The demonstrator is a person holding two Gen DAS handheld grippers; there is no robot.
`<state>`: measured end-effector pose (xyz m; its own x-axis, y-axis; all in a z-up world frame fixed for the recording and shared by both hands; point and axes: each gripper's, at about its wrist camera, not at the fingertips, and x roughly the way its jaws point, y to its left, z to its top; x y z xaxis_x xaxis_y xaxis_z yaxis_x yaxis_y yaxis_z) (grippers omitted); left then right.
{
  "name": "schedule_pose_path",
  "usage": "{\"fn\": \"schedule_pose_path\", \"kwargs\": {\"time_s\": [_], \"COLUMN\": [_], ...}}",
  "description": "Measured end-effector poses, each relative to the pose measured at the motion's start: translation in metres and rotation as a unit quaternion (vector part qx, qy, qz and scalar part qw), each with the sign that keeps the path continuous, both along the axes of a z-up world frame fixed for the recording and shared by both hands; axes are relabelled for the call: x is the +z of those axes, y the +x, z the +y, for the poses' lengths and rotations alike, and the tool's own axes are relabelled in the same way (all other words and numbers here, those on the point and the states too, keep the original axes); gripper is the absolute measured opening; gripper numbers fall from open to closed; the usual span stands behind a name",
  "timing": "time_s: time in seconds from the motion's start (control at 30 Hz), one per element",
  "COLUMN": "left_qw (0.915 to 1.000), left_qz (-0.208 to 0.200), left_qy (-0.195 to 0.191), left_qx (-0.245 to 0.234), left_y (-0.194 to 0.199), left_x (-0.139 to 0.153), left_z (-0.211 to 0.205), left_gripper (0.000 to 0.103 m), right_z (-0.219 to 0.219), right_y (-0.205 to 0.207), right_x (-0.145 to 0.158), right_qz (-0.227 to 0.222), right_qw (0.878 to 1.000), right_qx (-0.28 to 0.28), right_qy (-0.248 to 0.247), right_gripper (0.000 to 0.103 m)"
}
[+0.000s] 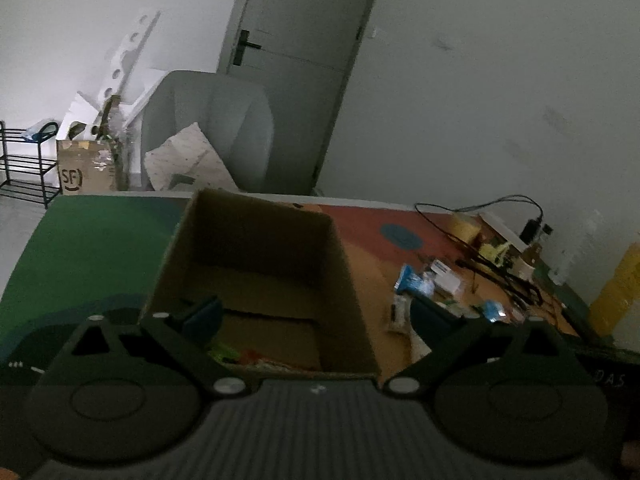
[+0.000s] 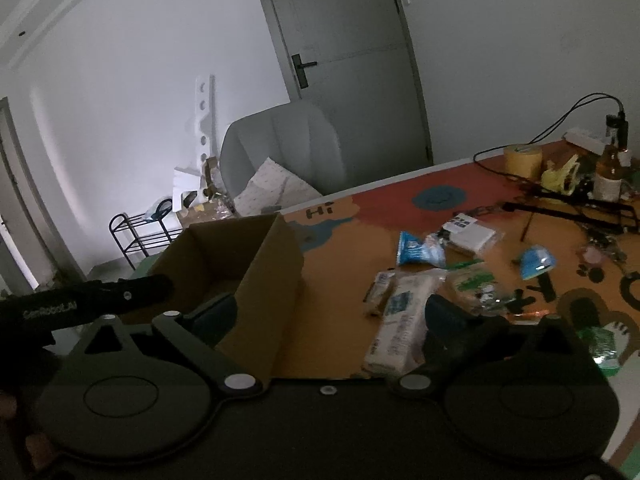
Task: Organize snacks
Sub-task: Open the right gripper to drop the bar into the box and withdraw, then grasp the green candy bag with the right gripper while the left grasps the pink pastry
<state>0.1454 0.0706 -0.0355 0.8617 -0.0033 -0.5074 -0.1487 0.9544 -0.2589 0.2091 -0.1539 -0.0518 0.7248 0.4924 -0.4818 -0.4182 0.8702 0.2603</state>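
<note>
Both tools [image 1: 316, 316] [image 2: 330, 312] gape empty; long white snack pack [image 2: 396, 324] lies lengthwise away.

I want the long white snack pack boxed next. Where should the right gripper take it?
Probably across the narrow middle of the long white pack, coming from above: it lies flat on the mat, long side pointing away, and the open right gripper already spans wider.

Dim, grainy room; soft daylight from left; fisheye bends edges, corners vignetted.
</note>
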Motion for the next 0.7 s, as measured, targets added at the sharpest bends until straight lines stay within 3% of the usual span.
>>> {"fn": "schedule_pose_path", "kwargs": {"time_s": [0.7], "left_qw": [0.9989], "left_qz": [0.023], "left_qy": [-0.004], "left_qx": [-0.042], "left_y": [0.004], "left_x": [-0.007], "left_z": [-0.051], "left_gripper": [0.103], "right_z": [-0.066], "right_y": [-0.004], "right_x": [-0.01], "right_qz": [0.024], "right_qw": [0.999], "right_qx": [-0.036], "right_qy": [-0.016], "right_gripper": [0.103]}}
